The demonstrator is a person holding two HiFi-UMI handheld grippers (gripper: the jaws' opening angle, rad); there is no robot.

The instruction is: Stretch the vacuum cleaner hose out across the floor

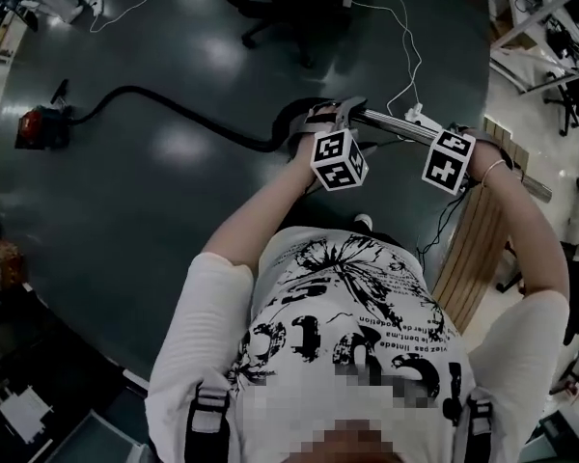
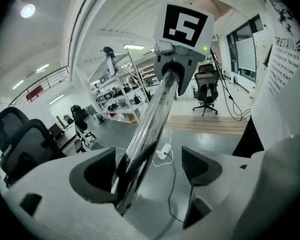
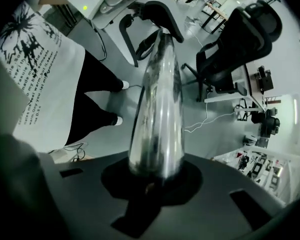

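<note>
The red vacuum body sits on the dark floor at the far left. Its black hose curves across the floor to the handle by my left gripper. A shiny metal wand tube runs from there to my right gripper. In the left gripper view the tube passes between the wide jaws of my left gripper, leaning on the left pad and clear of the right pad. My right gripper is shut on the tube.
A white power strip with thin cables lies on the floor beyond the wand. Wooden boards lie at my right. A black office chair stands ahead, with another chair and desks nearby.
</note>
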